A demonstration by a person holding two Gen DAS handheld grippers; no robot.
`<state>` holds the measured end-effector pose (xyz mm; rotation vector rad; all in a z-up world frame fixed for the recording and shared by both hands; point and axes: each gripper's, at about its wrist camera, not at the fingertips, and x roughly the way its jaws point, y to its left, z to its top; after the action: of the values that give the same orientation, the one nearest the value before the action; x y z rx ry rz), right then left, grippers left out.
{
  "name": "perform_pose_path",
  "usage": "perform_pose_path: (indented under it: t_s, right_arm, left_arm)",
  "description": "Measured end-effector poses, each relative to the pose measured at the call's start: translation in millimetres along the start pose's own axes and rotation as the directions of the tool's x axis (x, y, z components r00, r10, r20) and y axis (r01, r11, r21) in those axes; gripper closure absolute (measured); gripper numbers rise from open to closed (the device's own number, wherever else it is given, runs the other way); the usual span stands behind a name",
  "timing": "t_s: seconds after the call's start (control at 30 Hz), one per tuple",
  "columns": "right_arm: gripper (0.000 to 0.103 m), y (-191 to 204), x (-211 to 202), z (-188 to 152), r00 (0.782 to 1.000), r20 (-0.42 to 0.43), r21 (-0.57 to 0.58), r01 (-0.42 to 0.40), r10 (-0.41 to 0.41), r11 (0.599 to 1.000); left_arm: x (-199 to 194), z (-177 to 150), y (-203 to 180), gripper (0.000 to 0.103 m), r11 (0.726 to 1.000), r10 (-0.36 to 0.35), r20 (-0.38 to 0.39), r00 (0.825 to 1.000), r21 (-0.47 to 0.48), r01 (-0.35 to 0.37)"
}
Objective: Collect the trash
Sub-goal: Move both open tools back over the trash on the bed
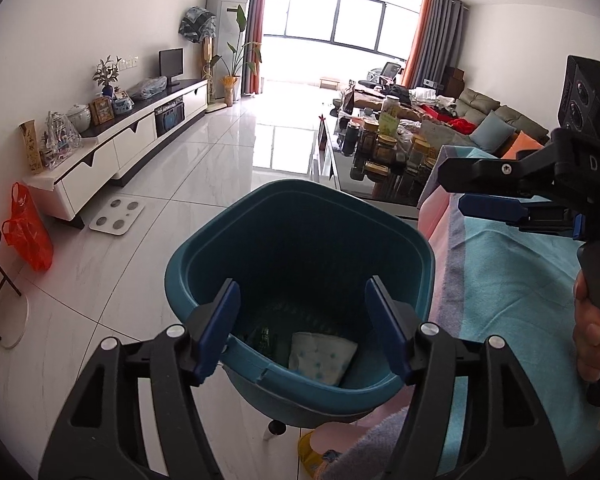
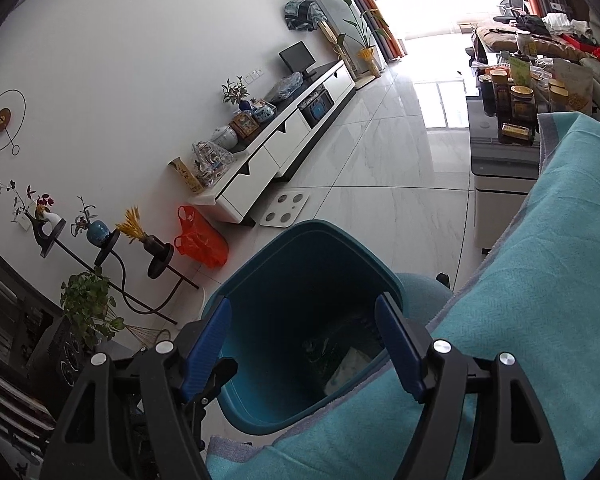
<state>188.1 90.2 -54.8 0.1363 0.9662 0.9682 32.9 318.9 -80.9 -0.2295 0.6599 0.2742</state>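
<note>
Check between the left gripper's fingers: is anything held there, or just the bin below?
Nothing held. In the left wrist view the left gripper is open above the teal bin, with white trash inside.

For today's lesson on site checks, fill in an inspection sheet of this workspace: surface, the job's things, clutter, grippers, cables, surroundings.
Surface: pale glossy tiled floor; teal towel draped at the right.
Job's things: teal bin standing on the floor, holding a white dotted packet and something dark beside it, too dim to tell.
Clutter: orange plastic bag and white bathroom scale on the floor.
Grippers: left gripper open and empty above the bin; right gripper open and empty above the bin.
Cables: nothing seen.
Surroundings: white TV cabinet with ornaments, jars on a table, bright window.
</note>
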Motion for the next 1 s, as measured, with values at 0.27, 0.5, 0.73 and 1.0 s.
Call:
perform_pose_path:
  t_s: [0.27, 0.5, 0.73, 1.0]
  right_arm:
    - [0.031, -6, -71, -14, 0.993, 0.118, -0.059, 0.023, -0.015, 0.998]
    - [0.031, -22, -154, -56, 0.969, 0.235, -0.078, 0.090, -0.070, 0.993]
    - [0.031, -56, -246, -120, 0.910, 0.343, -0.004, 0.251, -0.234, 0.968]
    - [0.031, -98, -323, -181, 0.818, 0.389, 0.143, 0.401, -0.424, 0.905]
  left_arm:
    - [-57, -10, -32, 0.027, 0.995, -0.055, 0.101, 0.993, 0.087, 0.046]
    - [-93, -19, -78, 0.026, 0.975, -0.190, 0.134, 0.972, 0.145, 0.171]
    - [-111, -31, -159, 0.025, 0.900, -0.370, 0.099, 0.924, 0.284, 0.330]
    - [-111, -48, -249, 0.025, 0.781, -0.523, -0.006, 0.852, 0.395, 0.483]
